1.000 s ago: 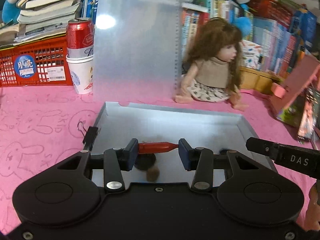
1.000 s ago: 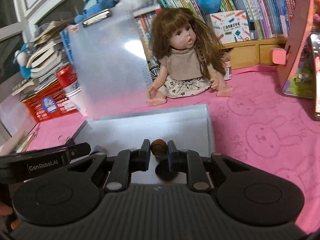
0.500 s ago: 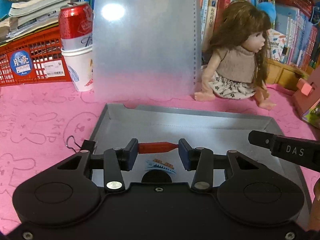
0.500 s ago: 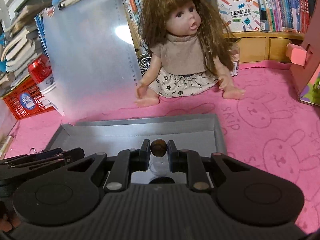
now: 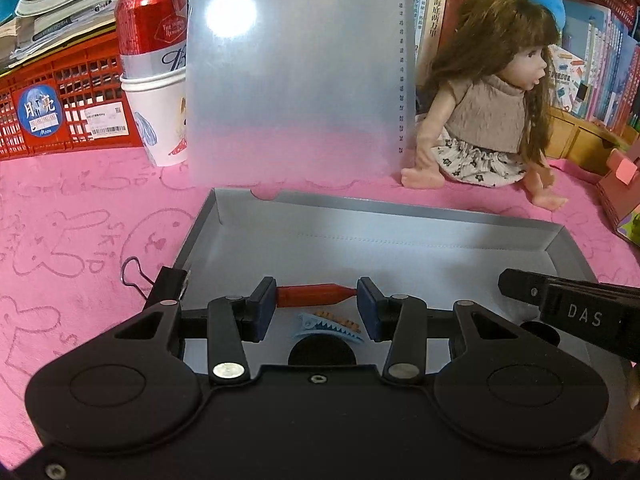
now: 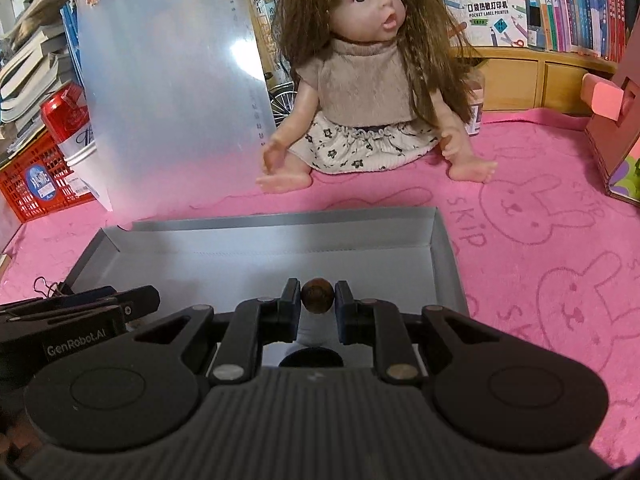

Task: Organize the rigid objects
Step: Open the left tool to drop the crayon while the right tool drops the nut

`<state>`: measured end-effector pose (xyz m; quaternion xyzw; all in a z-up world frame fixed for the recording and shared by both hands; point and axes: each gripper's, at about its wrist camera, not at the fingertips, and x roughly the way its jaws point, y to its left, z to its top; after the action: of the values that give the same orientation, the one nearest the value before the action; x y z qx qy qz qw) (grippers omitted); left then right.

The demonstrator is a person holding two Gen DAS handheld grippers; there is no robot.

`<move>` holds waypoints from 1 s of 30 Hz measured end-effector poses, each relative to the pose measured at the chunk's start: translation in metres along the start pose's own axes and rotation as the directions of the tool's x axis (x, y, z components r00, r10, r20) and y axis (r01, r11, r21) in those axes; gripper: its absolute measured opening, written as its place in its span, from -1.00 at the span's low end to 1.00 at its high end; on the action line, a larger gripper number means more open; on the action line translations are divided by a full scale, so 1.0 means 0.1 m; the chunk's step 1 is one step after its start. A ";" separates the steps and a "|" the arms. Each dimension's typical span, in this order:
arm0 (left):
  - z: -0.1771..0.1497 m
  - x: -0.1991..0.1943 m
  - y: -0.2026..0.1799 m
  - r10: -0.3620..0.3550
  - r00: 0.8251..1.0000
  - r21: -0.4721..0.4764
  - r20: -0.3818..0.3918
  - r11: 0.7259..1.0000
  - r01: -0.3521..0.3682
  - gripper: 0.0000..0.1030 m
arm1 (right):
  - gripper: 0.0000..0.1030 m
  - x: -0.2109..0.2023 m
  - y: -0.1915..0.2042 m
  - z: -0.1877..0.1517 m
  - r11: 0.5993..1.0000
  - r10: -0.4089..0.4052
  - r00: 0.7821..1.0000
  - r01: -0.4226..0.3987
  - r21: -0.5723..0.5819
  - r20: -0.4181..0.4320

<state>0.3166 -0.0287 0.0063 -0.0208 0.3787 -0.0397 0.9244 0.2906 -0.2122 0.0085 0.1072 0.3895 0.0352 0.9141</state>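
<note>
A shallow grey box (image 5: 400,252) lies open on the pink cloth; it also shows in the right wrist view (image 6: 256,248). My left gripper (image 5: 317,299) is shut on a red pen-like stick (image 5: 314,295), held crosswise over the box's near left part. A blue toothed hair clip (image 5: 330,326) lies in the box just below it. My right gripper (image 6: 317,300) is shut on a small brown nut-like ball (image 6: 317,300) above the box's near right part. Each gripper's side shows in the other's view.
A doll (image 6: 372,80) sits behind the box. A frosted clipboard (image 5: 296,72) leans upright at the back. A red can in a paper cup (image 5: 156,72) and a red crate (image 5: 56,108) stand back left. A black binder clip (image 5: 160,284) sits at the box's left edge. A pink stand (image 6: 616,128) is right.
Both grippers have moved forward and lower over the grey box, still holding their objects. The blue hair clip has come into the left wrist view below the stick.
</note>
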 end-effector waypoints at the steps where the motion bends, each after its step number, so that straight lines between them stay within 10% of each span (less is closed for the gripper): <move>1: 0.00 0.01 0.00 0.002 1.000 0.001 -0.004 1.000 -0.002 -0.18 | -0.58 0.00 0.00 0.00 1.000 0.003 1.000 -0.003 0.003 0.000; 10: -0.01 0.00 -0.04 0.012 1.000 0.022 -0.014 1.000 -0.011 -0.08 | -0.46 -0.02 0.02 0.00 1.000 -0.001 1.000 0.001 0.002 0.007; 14: 0.00 -0.06 -0.02 0.009 1.000 0.008 -0.016 1.000 -0.009 0.13 | 0.08 -0.07 0.02 -0.01 1.000 0.016 1.000 -0.016 0.010 0.021; 30: -0.27 -0.93 0.00 -0.007 0.991 0.049 0.131 0.999 0.001 0.57 | 0.70 -0.89 0.06 -0.29 0.999 -0.013 0.980 0.019 -0.028 0.199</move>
<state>0.2311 -0.0203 0.0518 -0.0018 0.3162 -0.0493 0.9474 0.2078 -0.2146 0.0531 0.0931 0.2968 0.0227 0.9501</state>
